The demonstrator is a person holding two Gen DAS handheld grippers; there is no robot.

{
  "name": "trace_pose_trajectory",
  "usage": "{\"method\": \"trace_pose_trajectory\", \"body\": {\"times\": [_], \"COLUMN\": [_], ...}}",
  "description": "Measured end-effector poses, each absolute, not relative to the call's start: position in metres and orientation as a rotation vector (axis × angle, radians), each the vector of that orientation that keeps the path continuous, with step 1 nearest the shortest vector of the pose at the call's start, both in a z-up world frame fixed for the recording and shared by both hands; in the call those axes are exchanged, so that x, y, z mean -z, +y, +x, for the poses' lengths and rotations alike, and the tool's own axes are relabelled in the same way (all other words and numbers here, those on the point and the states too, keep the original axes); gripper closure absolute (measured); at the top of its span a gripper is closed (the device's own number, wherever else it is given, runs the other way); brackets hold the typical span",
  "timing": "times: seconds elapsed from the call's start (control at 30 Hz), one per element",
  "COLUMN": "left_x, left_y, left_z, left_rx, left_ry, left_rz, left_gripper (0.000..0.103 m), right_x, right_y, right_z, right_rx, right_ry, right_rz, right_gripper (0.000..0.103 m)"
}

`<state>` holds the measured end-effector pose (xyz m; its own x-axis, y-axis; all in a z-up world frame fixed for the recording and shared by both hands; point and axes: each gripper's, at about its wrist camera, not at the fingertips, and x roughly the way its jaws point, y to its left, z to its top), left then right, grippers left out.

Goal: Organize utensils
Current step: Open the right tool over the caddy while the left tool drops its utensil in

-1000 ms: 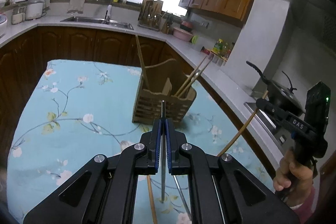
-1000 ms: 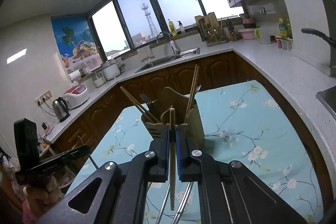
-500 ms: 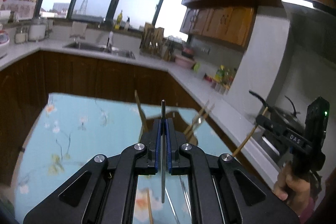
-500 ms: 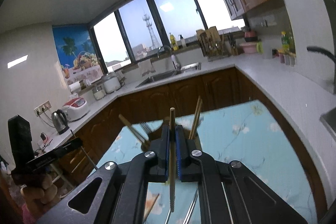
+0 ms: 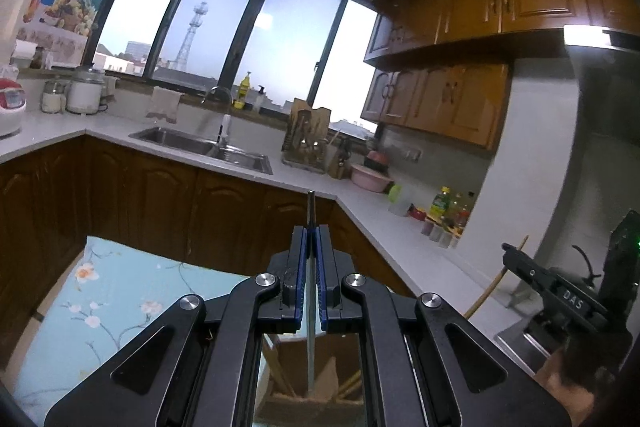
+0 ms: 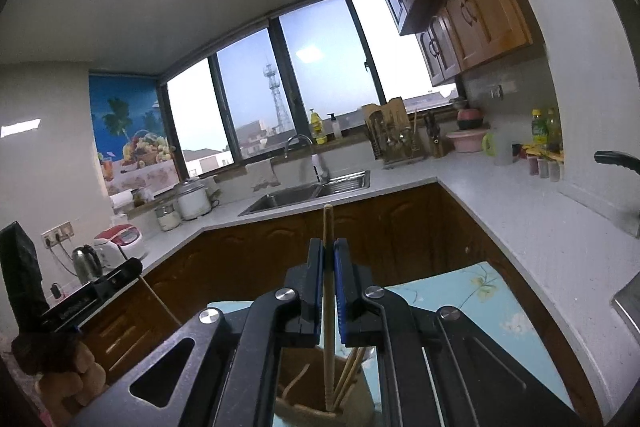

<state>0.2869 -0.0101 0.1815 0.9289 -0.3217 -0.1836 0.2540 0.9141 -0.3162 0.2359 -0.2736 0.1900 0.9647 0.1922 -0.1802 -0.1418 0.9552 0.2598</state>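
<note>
A metal utensil [image 5: 311,307] is clamped upright in the left claw [image 5: 311,231], a chopstick [image 6: 328,299] in the right claw [image 6: 328,243], poised above the wooden holder [image 6: 320,407] for dropping in.

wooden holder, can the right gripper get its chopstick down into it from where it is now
Probably yes. The right gripper is shut on the wooden chopstick, whose lower end hangs right over the open wooden holder. Nothing blocks the way, though the chopsticks already inside crowd it.

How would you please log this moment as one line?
left gripper: shut on metal utensil | right gripper: shut on chopstick | both above holder
</note>
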Motion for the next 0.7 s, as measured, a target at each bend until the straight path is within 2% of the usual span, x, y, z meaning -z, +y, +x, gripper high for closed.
{"method": "trace_pose_trajectory", "body": {"times": [0.37,0.7], "left_x": [-0.113,-0.085], "left_y": [-0.027,-0.027], "left_z": [0.304,0.308], "left_rx": [0.279,0.303], "left_ry": [0.32,0.41], "left_rz": [-0.274,-0.262], "left_gripper": [0.099,0.099], "right_x": [-0.133,-0.098], "right_y": [-0.267,-0.269], "right_z": [0.26,0.268], "right_rx": [-0.147,-0.153], "right_ry": [0.261,0.378], "right_rz": [0.256,0.279], "right_gripper": [0.097,0.096]}}
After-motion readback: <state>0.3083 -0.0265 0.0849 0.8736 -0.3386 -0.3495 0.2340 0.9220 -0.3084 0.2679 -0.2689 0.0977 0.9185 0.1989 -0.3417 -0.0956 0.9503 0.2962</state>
